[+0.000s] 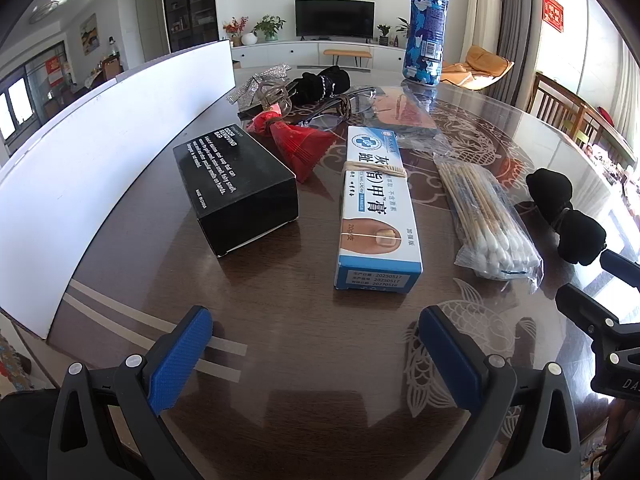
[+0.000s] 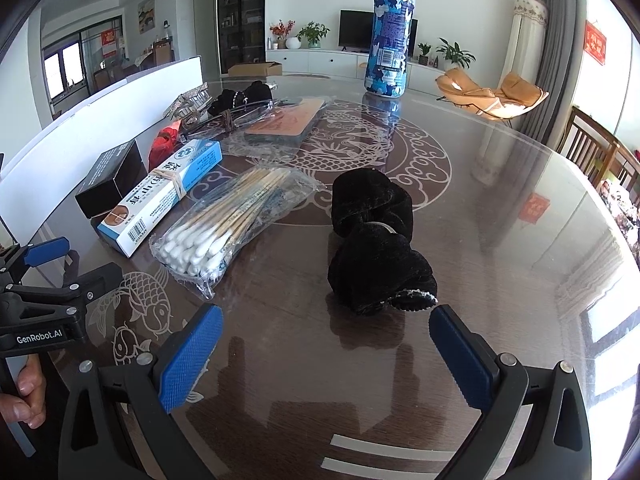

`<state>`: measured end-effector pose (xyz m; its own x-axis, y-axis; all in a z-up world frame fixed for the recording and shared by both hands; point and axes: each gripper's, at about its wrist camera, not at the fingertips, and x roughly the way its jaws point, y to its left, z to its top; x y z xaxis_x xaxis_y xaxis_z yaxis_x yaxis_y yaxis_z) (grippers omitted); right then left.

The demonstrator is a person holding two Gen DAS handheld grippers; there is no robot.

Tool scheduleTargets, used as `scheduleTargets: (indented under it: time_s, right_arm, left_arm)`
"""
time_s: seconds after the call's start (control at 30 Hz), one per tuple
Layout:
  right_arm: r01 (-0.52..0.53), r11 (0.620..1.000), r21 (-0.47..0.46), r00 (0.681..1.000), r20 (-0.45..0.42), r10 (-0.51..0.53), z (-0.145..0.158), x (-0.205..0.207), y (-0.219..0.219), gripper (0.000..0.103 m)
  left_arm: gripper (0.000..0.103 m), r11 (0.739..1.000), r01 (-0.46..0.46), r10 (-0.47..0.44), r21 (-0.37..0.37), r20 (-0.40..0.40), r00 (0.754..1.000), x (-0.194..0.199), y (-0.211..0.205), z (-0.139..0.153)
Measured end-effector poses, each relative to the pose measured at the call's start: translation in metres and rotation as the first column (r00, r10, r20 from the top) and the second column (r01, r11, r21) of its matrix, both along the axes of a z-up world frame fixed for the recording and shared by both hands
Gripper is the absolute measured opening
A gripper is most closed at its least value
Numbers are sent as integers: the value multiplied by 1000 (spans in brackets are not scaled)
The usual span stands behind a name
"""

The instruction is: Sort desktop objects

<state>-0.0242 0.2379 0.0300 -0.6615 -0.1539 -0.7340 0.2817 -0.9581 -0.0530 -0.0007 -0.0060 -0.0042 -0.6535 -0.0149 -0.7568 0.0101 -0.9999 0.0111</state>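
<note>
A: What was the condition of each tool?

B: The left gripper [image 1: 316,354] had its jaws spread to full width, with nothing between them, and hung above bare tabletop. The right gripper [image 2: 326,354] was likewise released and empty. A hand [image 2: 22,394] was visible at the left edge of the right wrist view, wrapped around the left tool's handle.

A: Where were the items on the table [image 2: 500,260]?

B: A black box [image 1: 236,188] lay nearest the white board [image 1: 100,152] on the left. Just beside it lay a blue and white cream box [image 1: 376,216] with a rubber band around it. To the right of that lay a bag of cotton swabs [image 1: 488,224], and further right a black velvet scrunchie [image 2: 376,240], directly ahead of the right tool's jaws but not touching them.

A: And further back?

B: A red pouch [image 1: 296,140] lay behind the two boxes. Behind it was a cluster: a second black scrunchie [image 1: 320,80], a silver sparkly piece [image 1: 256,84] and a clear-wrapped flat packet [image 1: 404,114]. A blue camouflage bottle [image 1: 426,28] stood upright at the far side, well apart from the rest.
</note>
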Motion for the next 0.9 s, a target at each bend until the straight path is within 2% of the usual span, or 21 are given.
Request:
scheduleTargets:
  time_s: [0.9]
  right_arm:
    - [-13, 1000, 1, 999, 46, 13, -5, -4, -2, 103]
  left_arm:
    - [103, 1000, 9, -9, -3, 12, 1000, -3, 4, 0]
